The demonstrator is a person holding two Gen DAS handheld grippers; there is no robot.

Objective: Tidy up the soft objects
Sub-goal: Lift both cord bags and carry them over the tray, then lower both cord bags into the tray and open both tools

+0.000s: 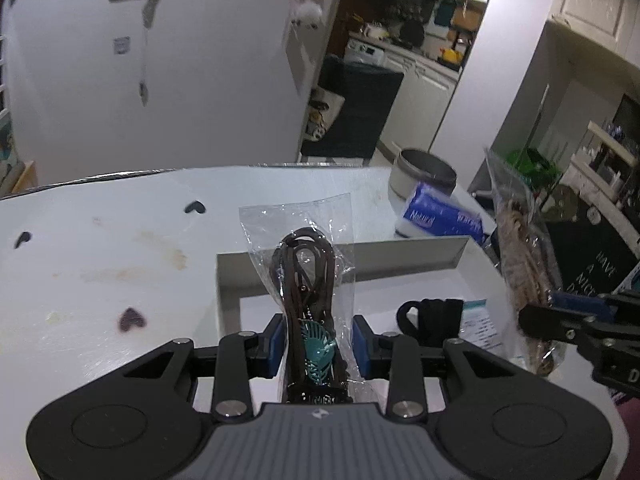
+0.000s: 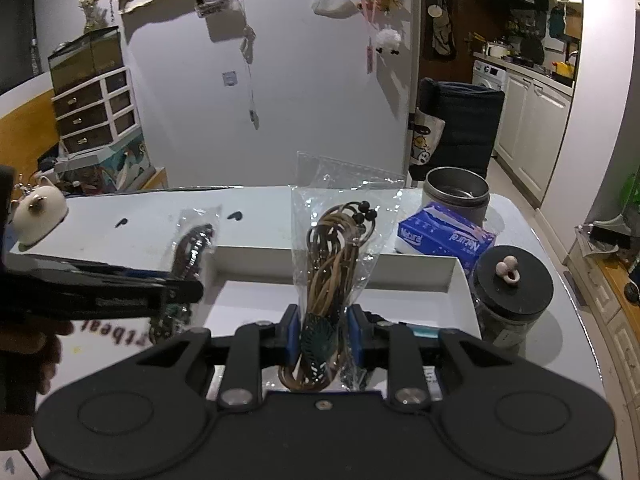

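Observation:
My left gripper [image 1: 319,344] is shut on a clear bag of dark brown cord [image 1: 304,276] with a teal feather pendant, held upright over the near left corner of the white tray [image 1: 400,254]. My right gripper [image 2: 324,332] is shut on a clear bag of tan cord [image 2: 334,248] with black beads and a teal feather, held upright above the tray [image 2: 416,272]. In the right wrist view the left gripper [image 2: 188,290] and its bag [image 2: 192,244] show at the left. The right gripper [image 1: 532,320] and its bag [image 1: 520,256] show at the right of the left wrist view.
A black fabric piece [image 1: 432,316] and a printed card [image 1: 478,320] lie in the tray. Behind it stand a blue tissue pack [image 2: 444,236] and an open metal tin [image 2: 456,192]; a black-lidded jar [image 2: 514,284] is at its right. A white figurine [image 2: 38,212] sits far left.

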